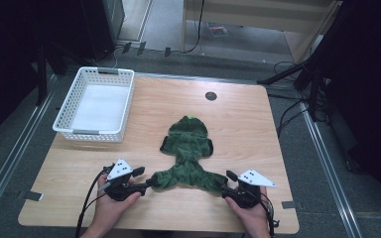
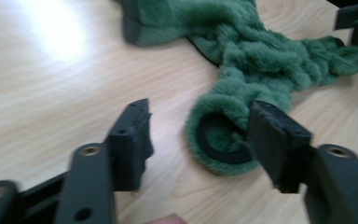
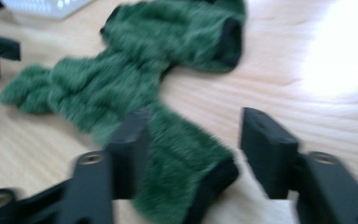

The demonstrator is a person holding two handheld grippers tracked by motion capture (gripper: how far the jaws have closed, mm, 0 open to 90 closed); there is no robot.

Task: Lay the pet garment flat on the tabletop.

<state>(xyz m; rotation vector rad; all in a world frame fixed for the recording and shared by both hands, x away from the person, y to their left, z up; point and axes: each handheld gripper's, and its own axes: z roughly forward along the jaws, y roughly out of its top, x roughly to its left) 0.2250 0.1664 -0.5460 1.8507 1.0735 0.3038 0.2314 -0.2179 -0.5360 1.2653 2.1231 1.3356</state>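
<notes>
Green fuzzy garment (image 1: pixel 187 153) spread flat on wooden counter (image 1: pixel 238 129) near white basket (image 1: pixel 96 103), one cuff lying between the parted jaws of left claw (image 2: pixel 198 133) and right claw (image 3: pixel 191 140), neither clamped.

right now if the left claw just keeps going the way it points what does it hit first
Most likely the near sleeve cuff of the green fuzzy garment: it lies just ahead of the left claw, partly between its open jaws, close to one of them. Past it runs more of the garment.
</notes>
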